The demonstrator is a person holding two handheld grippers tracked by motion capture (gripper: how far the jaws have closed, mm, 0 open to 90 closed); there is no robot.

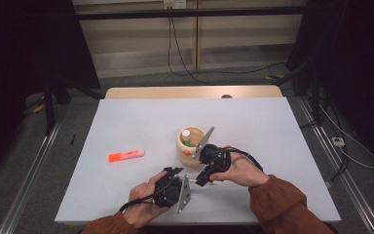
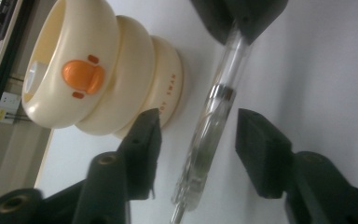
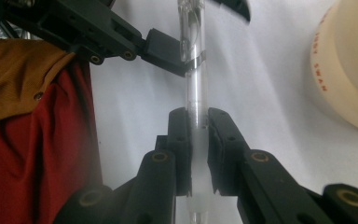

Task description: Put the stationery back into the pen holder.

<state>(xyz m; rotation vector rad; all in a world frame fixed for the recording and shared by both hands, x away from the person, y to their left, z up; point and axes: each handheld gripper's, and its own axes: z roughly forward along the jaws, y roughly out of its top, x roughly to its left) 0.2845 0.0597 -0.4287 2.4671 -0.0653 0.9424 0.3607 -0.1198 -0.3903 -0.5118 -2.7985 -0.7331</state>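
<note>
A clear plastic pen [image 3: 196,93] is clamped between the jaws of my right gripper [image 3: 198,128], which is shut on its lower part. My left gripper [image 2: 199,137] is open, with one jaw on each side of the same pen [image 2: 214,112] and a gap on both sides. In the high view both grippers meet near the table's front middle, left gripper [image 1: 174,172] and right gripper [image 1: 203,178]. A cream pen holder [image 1: 191,146] with an orange duck-bill emblem [image 2: 81,77] stands just beyond them and holds a white and green item [image 1: 186,136].
An orange highlighter [image 1: 125,155] lies on the white table [image 1: 141,122] to the left of the holder. The person's rust-coloured sleeves come in at the bottom edge. The holder's wall [image 3: 349,70] is close to the right of the held pen.
</note>
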